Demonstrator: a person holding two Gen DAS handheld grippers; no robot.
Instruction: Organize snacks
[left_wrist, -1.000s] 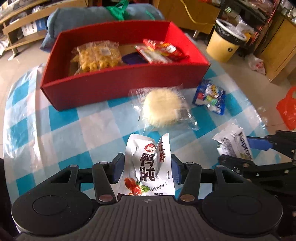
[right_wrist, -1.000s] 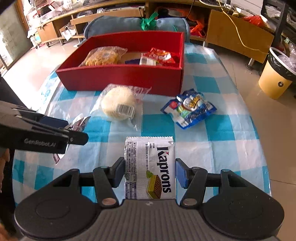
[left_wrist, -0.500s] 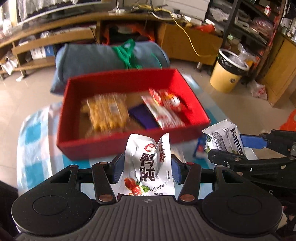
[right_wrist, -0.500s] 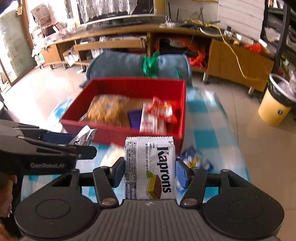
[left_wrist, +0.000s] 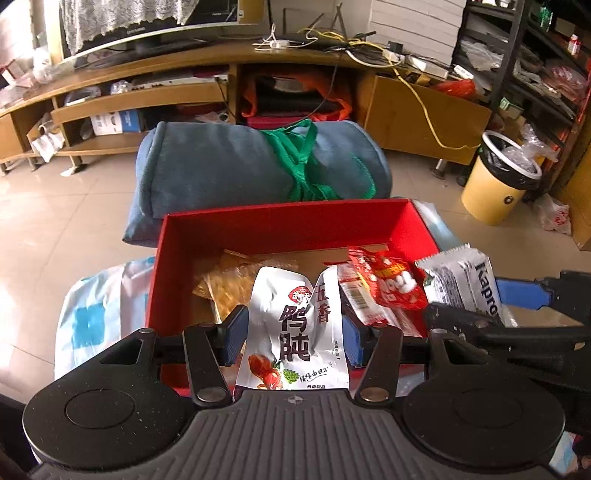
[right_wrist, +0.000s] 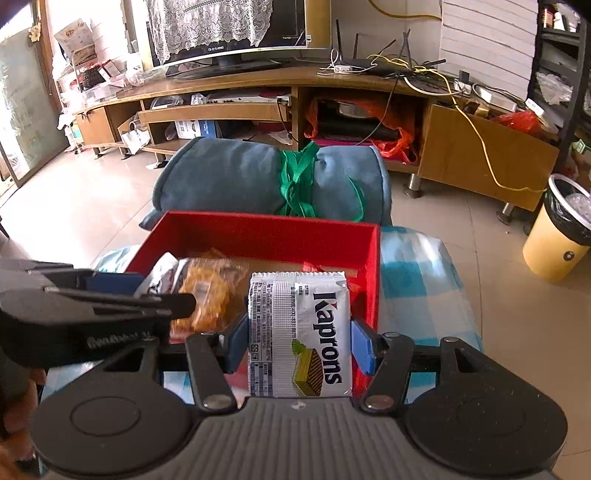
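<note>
Both claws now hang over the red box (left_wrist: 280, 225) rather than the checked counter (right_wrist: 421, 266), the left claw (left_wrist: 293, 334) carrying its white pouch (left_wrist: 295, 332), the right claw (right_wrist: 297, 345) its wafer pack (right_wrist: 299, 332)

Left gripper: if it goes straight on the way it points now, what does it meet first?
Probably the inside of the red box, near the yellow snack bag. The left gripper holds a white pouch; depth is unclear.
</note>
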